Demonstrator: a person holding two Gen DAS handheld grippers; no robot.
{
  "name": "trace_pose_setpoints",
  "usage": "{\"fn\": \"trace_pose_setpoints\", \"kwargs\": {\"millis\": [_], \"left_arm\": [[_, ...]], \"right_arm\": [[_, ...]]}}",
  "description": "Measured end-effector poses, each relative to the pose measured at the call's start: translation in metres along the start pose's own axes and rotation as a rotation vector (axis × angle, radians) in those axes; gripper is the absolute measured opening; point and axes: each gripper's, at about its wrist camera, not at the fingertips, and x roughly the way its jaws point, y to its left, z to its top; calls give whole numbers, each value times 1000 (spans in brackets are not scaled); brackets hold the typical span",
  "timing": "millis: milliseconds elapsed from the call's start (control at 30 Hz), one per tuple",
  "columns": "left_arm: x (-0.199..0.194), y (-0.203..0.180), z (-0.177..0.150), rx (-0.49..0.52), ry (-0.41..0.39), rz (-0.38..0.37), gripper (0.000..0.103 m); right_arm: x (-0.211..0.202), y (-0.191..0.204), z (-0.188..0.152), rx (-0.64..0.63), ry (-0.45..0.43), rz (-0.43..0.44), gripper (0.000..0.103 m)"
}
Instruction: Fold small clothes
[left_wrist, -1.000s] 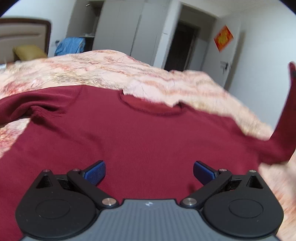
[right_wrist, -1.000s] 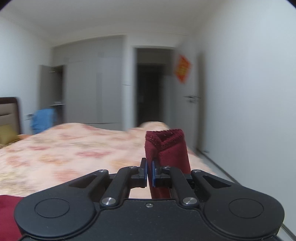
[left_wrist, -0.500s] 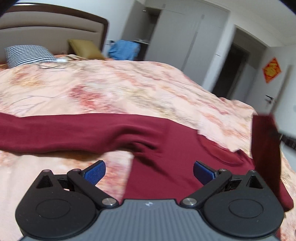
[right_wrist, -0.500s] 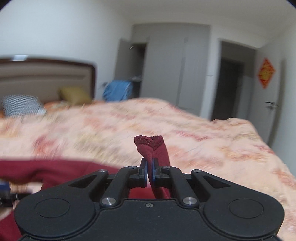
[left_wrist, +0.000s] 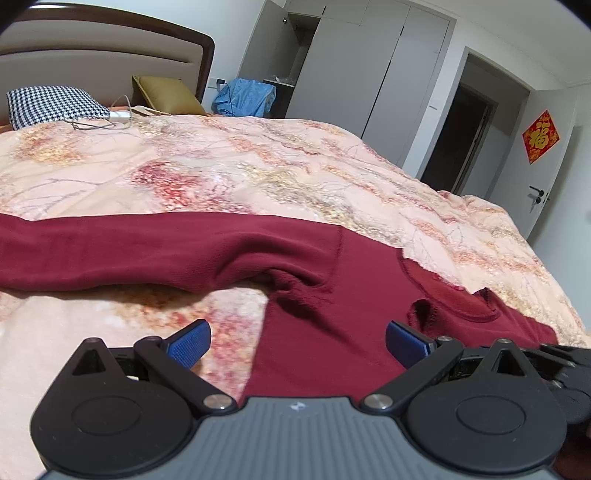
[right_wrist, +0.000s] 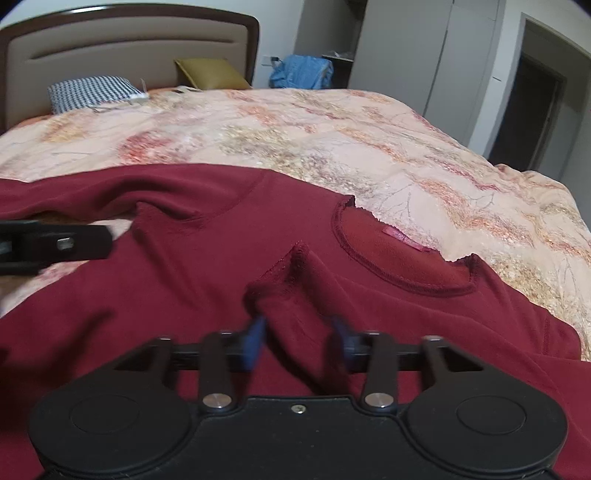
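Observation:
A dark red long-sleeved sweater (left_wrist: 332, 295) lies flat on the floral bedspread (left_wrist: 258, 177). Its left sleeve (left_wrist: 129, 251) stretches out to the left. Its right sleeve is folded over the chest, cuff (right_wrist: 284, 273) lying just below the neckline (right_wrist: 402, 258). My right gripper (right_wrist: 297, 336) is open, its blue pads either side of that sleeve, no longer clamping it. My left gripper (left_wrist: 297, 341) is open and empty above the sweater's left side edge near the armpit. The left gripper also shows at the left edge of the right wrist view (right_wrist: 51, 243).
The bed's headboard (left_wrist: 103, 48) is at the back with a checked pillow (left_wrist: 51, 105), a mustard cushion (left_wrist: 170, 94) and a charger cable (left_wrist: 107, 122). A blue garment (left_wrist: 247, 98) hangs by the wardrobe. An open doorway (left_wrist: 461, 136) lies to the right.
My right gripper carried the sleeve cuff down onto the sweater's chest and opened, letting it go. My left gripper swung left towards the left sleeve and stayed open.

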Motion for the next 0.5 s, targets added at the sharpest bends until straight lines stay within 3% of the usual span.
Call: {"fn": "trace_pose_setpoints", "kwargs": {"millis": [67, 200, 333, 500], "left_arm": [[3, -7, -2, -2, -8, -33, 103], [15, -28, -8, 11, -14, -120, 103], [37, -52, -19, 20, 15, -187, 103], [59, -66, -29, 58, 58, -146, 103]], "right_arm": [[-21, -13, -7, 22, -22, 24, 81], [-65, -49, -33, 90, -82, -1, 98], [-100, -83, -75, 114, -116, -190, 102], [-121, -119, -130, 129, -123, -516, 102]]}}
